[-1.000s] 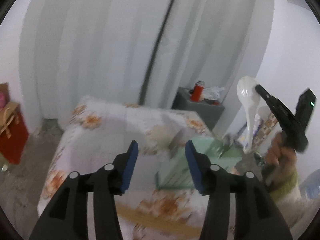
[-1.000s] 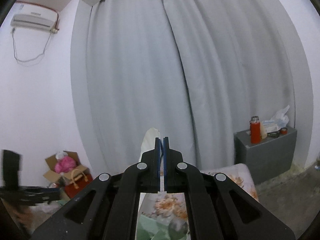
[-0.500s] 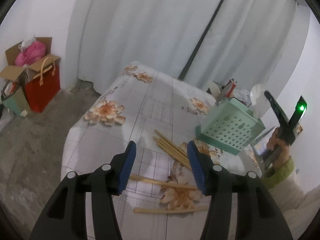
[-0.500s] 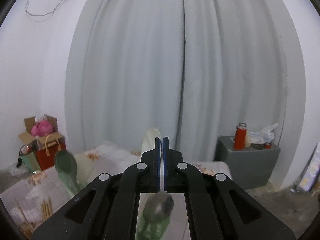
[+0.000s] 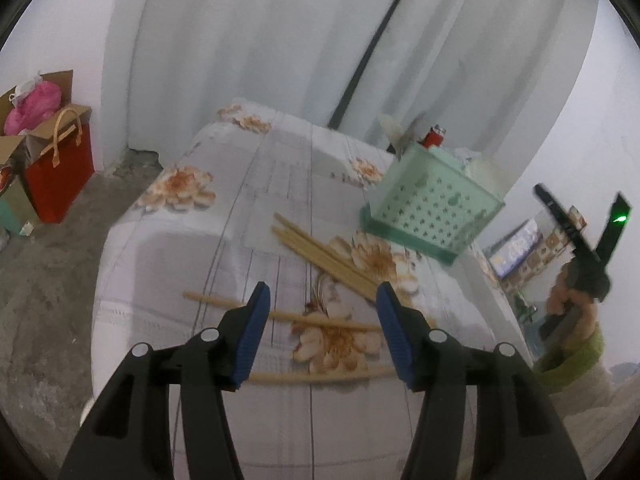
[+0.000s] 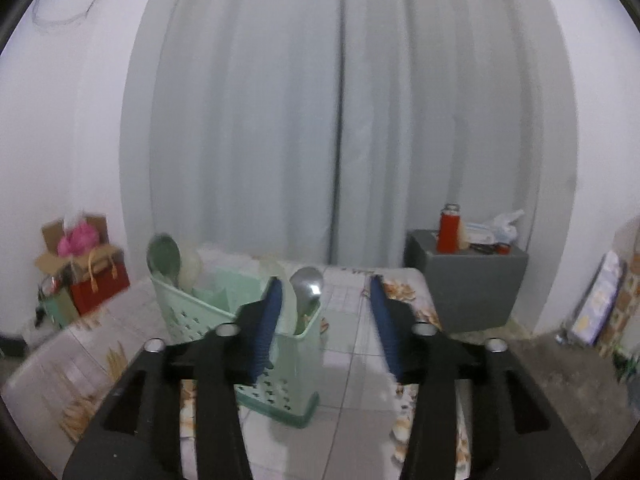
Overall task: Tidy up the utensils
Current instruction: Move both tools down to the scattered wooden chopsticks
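Note:
Several wooden chopsticks [image 5: 332, 256] lie loose on the flower-patterned table [image 5: 240, 208]; two of them lie crosswise just past my left gripper [image 5: 320, 304], which hovers above them, open and empty. A mint-green perforated utensil holder [image 5: 432, 208] stands at the table's right. In the right wrist view the holder [image 6: 208, 312] holds a green spoon [image 6: 162, 256], a white spoon [image 6: 190, 268] and a metal spoon [image 6: 306, 284]. My right gripper [image 6: 325, 284] sits just above and behind the holder, its jaws opening with nothing between them. The same right gripper [image 5: 580, 196] shows at the left wrist view's right edge, in a hand.
A red paper bag [image 5: 60, 172] and a cardboard box with pink stuff stand on the concrete floor at the left. A grey cabinet [image 6: 468, 280] with a red flask [image 6: 448, 228] stands beyond the table, at the right. Grey curtains hang behind.
My right gripper came down to the holder and its jaws parted; the white spoon it gripped is gone from them. The left gripper dropped toward the chopsticks.

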